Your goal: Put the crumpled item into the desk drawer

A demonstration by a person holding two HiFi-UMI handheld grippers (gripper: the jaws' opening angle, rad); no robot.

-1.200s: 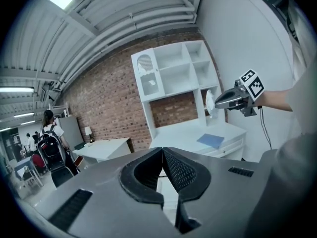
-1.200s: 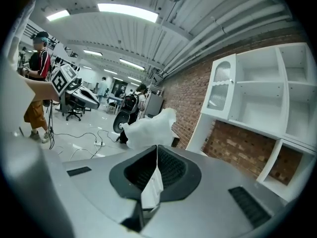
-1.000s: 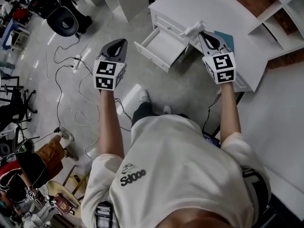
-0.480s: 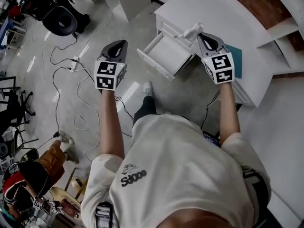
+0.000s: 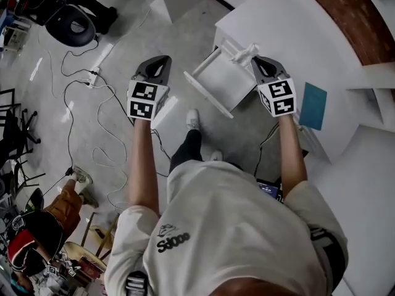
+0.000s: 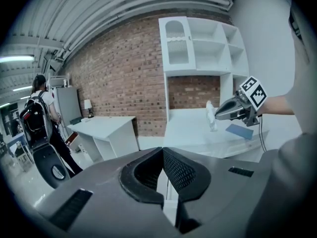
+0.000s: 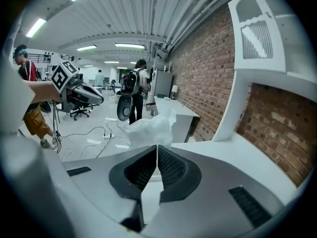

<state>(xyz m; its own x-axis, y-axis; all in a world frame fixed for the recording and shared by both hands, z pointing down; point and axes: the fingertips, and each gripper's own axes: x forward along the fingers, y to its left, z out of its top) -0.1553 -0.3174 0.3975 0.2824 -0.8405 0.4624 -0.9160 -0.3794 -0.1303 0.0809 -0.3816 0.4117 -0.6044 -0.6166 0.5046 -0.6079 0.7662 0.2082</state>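
White drawer [image 5: 222,80] open, right gripper [image 5: 254,59] pinching crumpled item [image 5: 245,53] at its corner.

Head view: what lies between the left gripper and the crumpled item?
From the left gripper: floor, then the open drawer. The right gripper holds the crumpled item. Head view shows this.

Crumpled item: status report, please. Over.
Right tool shut on crumpled item, close to open drawer. Left tool shut, empty. Path looks clear.
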